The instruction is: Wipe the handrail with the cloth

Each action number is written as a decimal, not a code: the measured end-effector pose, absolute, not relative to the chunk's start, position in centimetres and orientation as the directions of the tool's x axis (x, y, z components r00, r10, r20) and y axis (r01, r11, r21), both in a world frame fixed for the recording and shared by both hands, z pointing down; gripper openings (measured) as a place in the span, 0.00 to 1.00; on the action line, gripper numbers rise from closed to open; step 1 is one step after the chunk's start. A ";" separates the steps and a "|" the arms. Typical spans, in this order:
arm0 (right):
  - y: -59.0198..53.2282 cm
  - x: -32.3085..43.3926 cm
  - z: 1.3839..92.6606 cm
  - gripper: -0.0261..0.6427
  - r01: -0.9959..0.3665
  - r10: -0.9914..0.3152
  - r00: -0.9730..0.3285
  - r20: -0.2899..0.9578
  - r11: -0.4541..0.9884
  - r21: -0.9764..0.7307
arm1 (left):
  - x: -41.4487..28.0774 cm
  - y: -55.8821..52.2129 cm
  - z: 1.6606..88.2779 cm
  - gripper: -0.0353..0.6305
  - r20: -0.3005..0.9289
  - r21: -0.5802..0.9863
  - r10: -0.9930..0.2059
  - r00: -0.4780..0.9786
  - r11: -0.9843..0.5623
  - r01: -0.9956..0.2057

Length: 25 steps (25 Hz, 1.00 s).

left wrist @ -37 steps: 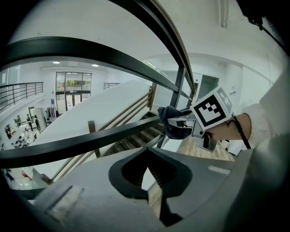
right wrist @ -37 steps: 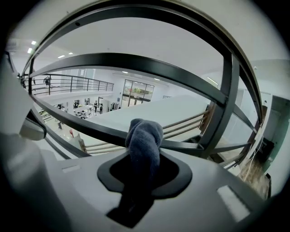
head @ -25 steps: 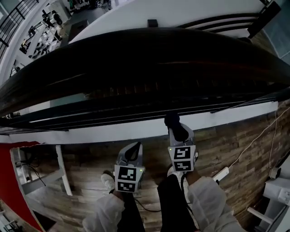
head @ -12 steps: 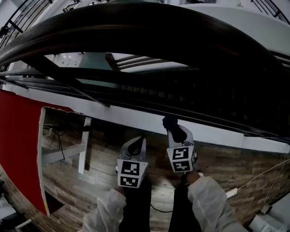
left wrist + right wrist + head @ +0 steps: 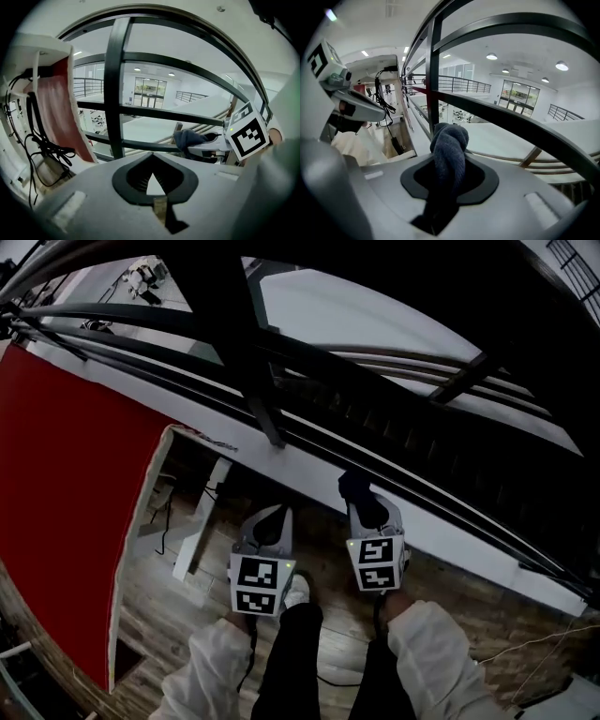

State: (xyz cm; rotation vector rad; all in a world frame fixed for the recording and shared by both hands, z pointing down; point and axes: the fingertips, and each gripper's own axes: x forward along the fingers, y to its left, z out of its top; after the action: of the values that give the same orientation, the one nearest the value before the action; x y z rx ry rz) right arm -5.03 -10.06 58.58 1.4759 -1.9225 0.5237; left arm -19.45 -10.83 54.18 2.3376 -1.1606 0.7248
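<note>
- Holds the left gripper (image 5: 270,524) out in front, jaws pressed together with nothing between.
- Clamps the right gripper (image 5: 362,510) on a cloth (image 5: 449,143), just beside the left and slightly further forward.
- Extends both white-sleeved forearms (image 5: 429,652) forward, side by side.

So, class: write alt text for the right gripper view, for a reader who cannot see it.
The right gripper clamps a bunched dark blue cloth in its jaws. Beyond it run the dark bars of a railing, and the left gripper shows at far left.
</note>
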 end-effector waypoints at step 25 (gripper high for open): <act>-29.1 -16.8 66.4 0.18 -0.950 -0.691 -0.190 0.698 0.308 0.046 | -25.5 -20.1 60.2 0.06 0.596 0.168 -0.618 0.513 -0.529 -0.832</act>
State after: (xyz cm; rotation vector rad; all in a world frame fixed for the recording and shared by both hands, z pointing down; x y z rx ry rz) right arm -16.75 -29.12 66.37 1.4519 -1.9571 0.5385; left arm -25.49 -20.10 60.15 2.3220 -1.1905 0.6627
